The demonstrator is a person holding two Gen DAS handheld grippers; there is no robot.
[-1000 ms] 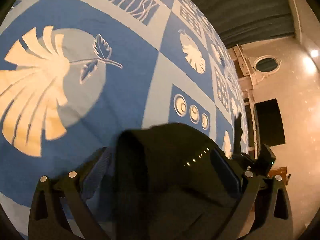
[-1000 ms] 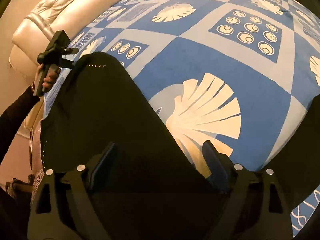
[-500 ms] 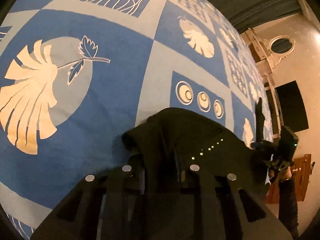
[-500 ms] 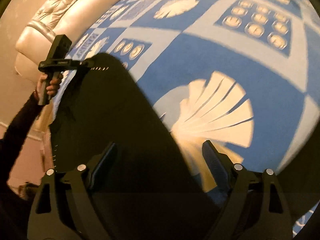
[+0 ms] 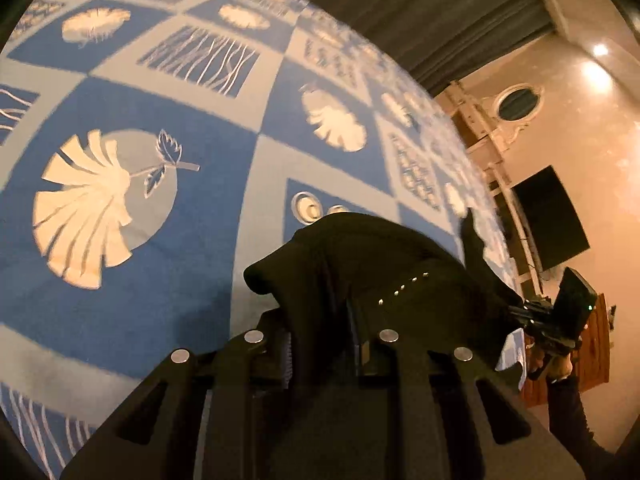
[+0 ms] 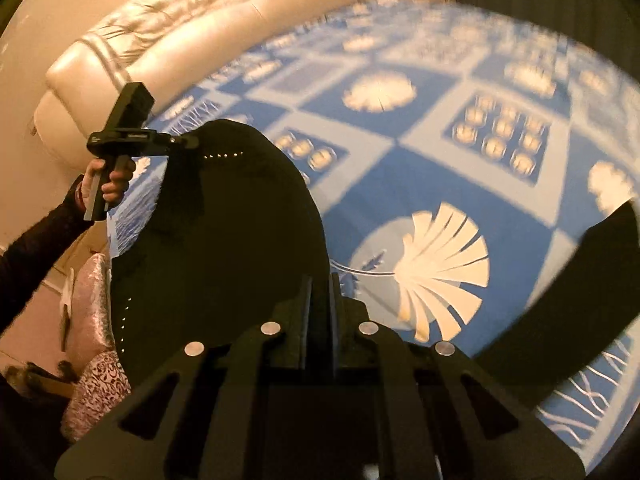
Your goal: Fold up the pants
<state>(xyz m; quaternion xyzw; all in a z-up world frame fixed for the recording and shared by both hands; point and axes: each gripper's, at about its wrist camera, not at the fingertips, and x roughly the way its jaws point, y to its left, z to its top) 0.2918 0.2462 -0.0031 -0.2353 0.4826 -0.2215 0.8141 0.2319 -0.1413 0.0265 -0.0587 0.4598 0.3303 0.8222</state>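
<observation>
While one pair of black pants (image 6: 216, 240) lies on one blue patterned bedspread (image 5: 168, 280), two hand-held grippers clench it: left hand-held gripper (image 5: 320, 332) at 6 o'clock, right hand-held gripper (image 6: 318, 312), whose jaws just closed, likewise.

Blue patterned bedspread (image 5: 192, 240), cream tufted headboard (image 6: 160, 40), dark curtain (image 5: 420, 12), glossy floor (image 5: 592, 128).

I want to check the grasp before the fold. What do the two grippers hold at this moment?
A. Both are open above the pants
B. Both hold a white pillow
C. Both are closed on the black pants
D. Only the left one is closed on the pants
C: the left gripper and the right gripper each pinch black pants fabric over the blue bedspread.
</observation>
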